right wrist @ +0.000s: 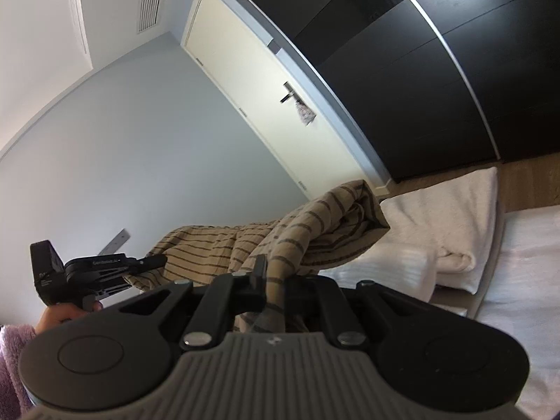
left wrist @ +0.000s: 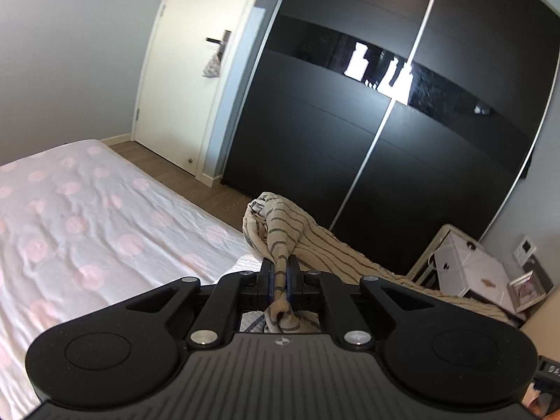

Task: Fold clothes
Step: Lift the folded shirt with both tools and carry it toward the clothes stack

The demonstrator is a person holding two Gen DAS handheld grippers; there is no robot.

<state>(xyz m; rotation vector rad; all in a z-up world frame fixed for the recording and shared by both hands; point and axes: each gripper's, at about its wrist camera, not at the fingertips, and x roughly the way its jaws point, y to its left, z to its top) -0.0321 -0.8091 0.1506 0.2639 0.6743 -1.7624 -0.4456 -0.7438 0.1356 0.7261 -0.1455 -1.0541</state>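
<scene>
2 grippers hold 1 garment between them: a beige striped garment (left wrist: 297, 234) of loosely woven, crinkled cloth crossed by thin dark grey-brown stripes. It hangs in the air above the near edge of the bed (left wrist: 80, 217), stretched in a sagging band from one tool to the other.

From the left wrist camera, the left gripper (left wrist: 279, 273) is clenched on a twisted, rope-like bunch of the fabric; the blue-edged pads press it from both sides, and a knotted end pokes out behind them toward the camera. Ahead of the jaws the cloth bulges into a rounded fold, then runs off to the right as a flatter strip.

From the right wrist camera, the right gripper (right wrist: 276, 273) is likewise clamped on a gathered edge, the cloth draping over its black fingers. Beyond it the garment rises to a peaked, hollow fold. At the far left of this view the other tool grips the opposite end, held by a hand (right wrist: 61, 315) beside a fuzzy pink sleeve (right wrist: 12, 353).

Under the garment lies a wrinkled white sheet with pale pink dots. A folded white towel (right wrist: 451, 217), soft and thick, rests on the bed near a matte black wardrobe (left wrist: 402, 112).
</scene>
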